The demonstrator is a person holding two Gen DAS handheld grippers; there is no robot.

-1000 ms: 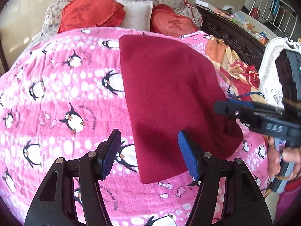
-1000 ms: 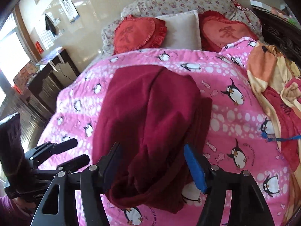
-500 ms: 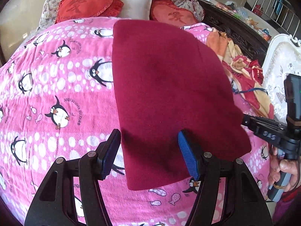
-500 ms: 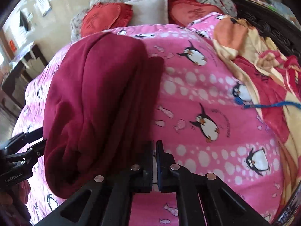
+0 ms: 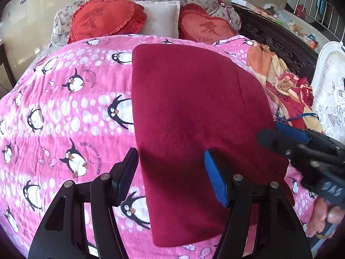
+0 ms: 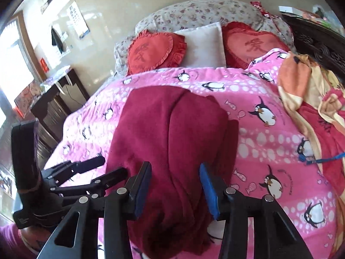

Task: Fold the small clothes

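Observation:
A dark red folded garment (image 5: 194, 116) lies flat on the pink penguin blanket (image 5: 64, 99). In the right wrist view the garment (image 6: 168, 142) shows a lengthwise crease and a bunched near end. My left gripper (image 5: 170, 172) is open and empty over the garment's near left part. My right gripper (image 6: 174, 183) is open, its jaws on either side of the garment's near end without holding it. The right gripper also shows at the right edge of the left wrist view (image 5: 306, 149). The left gripper shows at the left of the right wrist view (image 6: 82, 172).
Two red heart cushions (image 5: 105, 19) and a white pillow (image 5: 161, 17) lie at the head of the bed. An orange and red blanket (image 5: 280, 86) is heaped along the right side by a dark carved bed frame (image 5: 280, 43). A dark desk (image 6: 54, 99) stands left of the bed.
My right gripper, shut half a second ago beside the garment, has opened and now straddles its near end. My left gripper stayed open and pulled back a little.

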